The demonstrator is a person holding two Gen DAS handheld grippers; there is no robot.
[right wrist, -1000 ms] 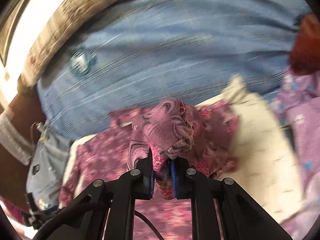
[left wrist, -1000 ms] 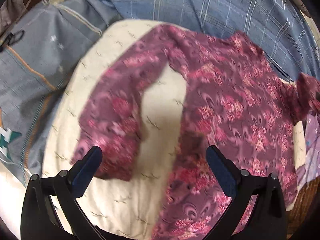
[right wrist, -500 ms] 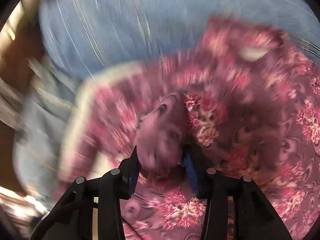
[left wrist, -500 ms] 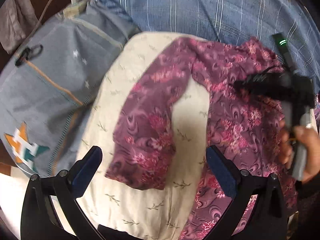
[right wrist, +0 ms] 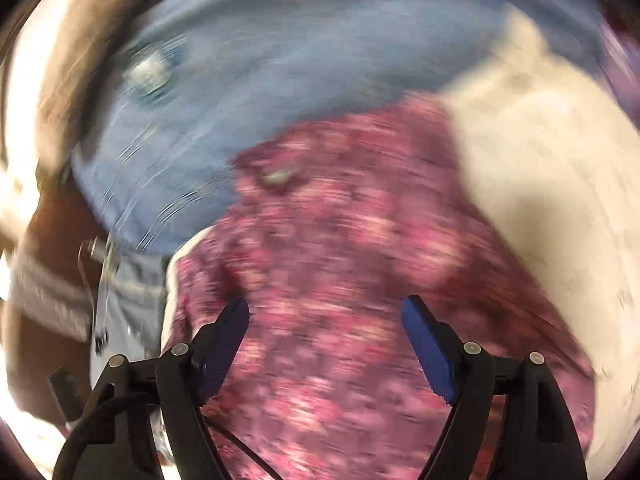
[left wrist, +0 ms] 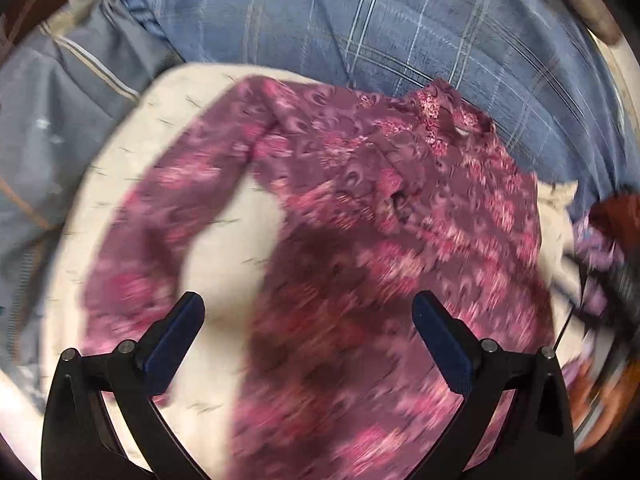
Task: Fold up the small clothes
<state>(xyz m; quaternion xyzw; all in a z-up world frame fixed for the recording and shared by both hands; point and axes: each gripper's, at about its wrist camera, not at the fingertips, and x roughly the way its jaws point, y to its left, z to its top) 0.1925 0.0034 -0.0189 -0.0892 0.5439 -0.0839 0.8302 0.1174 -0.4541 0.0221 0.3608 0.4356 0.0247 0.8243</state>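
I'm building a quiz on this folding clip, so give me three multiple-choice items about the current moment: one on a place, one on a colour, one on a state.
1. What does the floral shirt lie on?
A. a cream cushion
B. a wooden floor
C. a metal tray

2. What colour is the checked fabric behind the shirt?
A. green
B. blue
C. yellow

3. How do the right gripper's fingers stand?
A. shut on a sleeve
B. shut on nothing
C. spread apart, holding nothing

Answers:
1 A: the floral shirt is spread over the cream cushion, which shows bare between sleeve and body.
2 B: the checked fabric beyond the collar is blue with pale lines.
3 C: the right gripper shows a wide gap with only shirt cloth lying beyond it. The left gripper is spread too.
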